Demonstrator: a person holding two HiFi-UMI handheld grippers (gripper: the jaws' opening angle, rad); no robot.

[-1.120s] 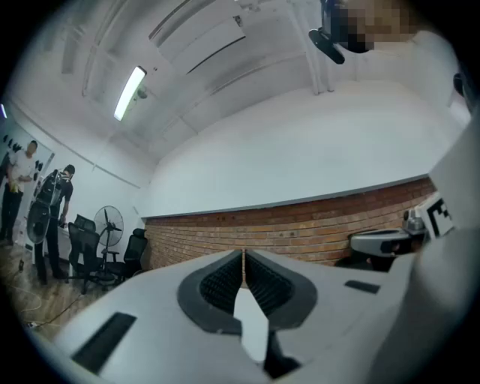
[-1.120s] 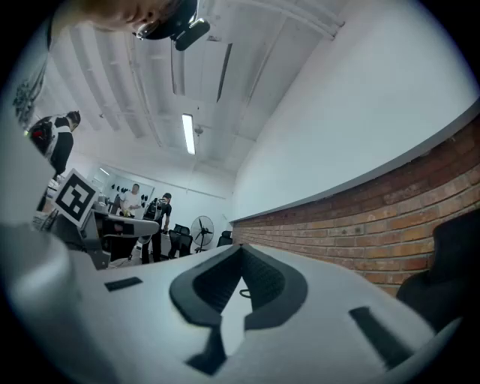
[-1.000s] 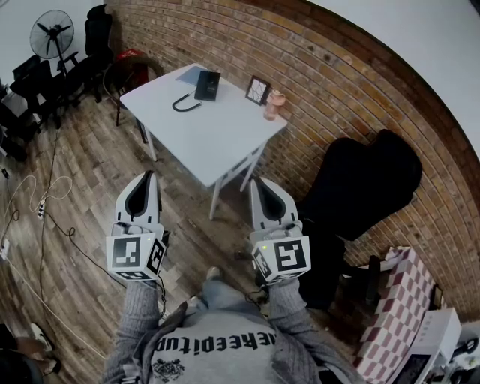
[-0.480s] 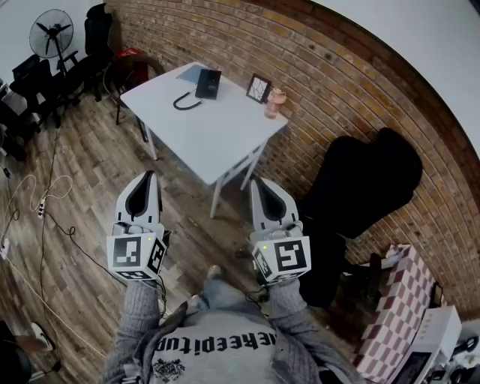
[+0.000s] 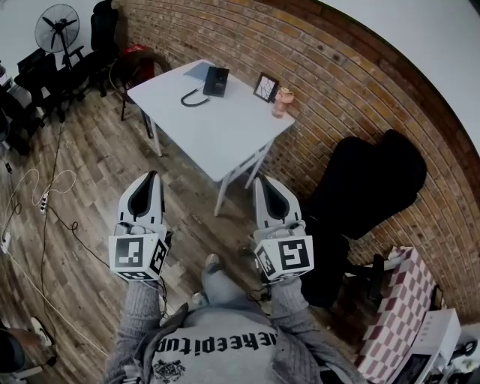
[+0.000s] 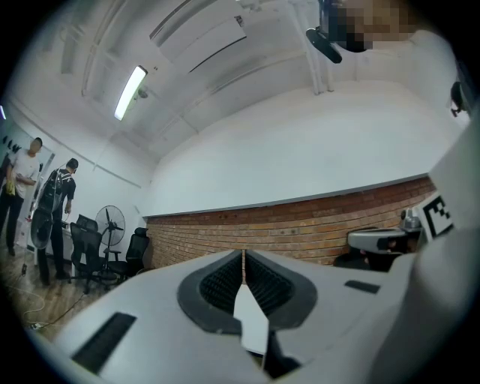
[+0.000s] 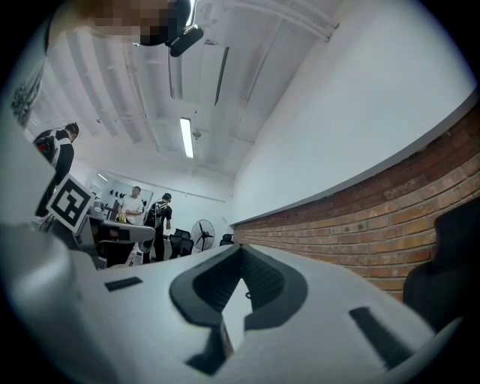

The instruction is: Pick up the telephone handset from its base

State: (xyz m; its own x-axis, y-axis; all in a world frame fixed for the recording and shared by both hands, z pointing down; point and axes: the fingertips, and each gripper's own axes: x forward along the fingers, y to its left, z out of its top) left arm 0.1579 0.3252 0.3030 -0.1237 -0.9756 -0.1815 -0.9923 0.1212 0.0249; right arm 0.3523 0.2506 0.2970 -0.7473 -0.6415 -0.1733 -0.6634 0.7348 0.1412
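Note:
The black telephone base [image 5: 217,81] lies at the far side of a white table [image 5: 225,131], with a black curved handset [image 5: 193,98] resting on the tabletop just beside it. Both grippers hang in front of my chest over the wooden floor, well short of the table. My left gripper [image 5: 154,177] is shut with nothing between its jaws; in the left gripper view [image 6: 243,256] the pads meet, pointing toward the brick wall. My right gripper [image 5: 264,182] is shut and empty too, and its pads meet in the right gripper view [image 7: 241,249].
A small picture frame [image 5: 267,88] and a pink cup [image 5: 281,103] stand near the table's wall side. A black chair [image 5: 367,187] is at the right by the brick wall. A fan [image 5: 57,19], office chairs and floor cables [image 5: 45,202] are at the left.
The view has slid a little, so the table and phone sit slightly further right in the picture. Both grippers stay shut and in the same spot.

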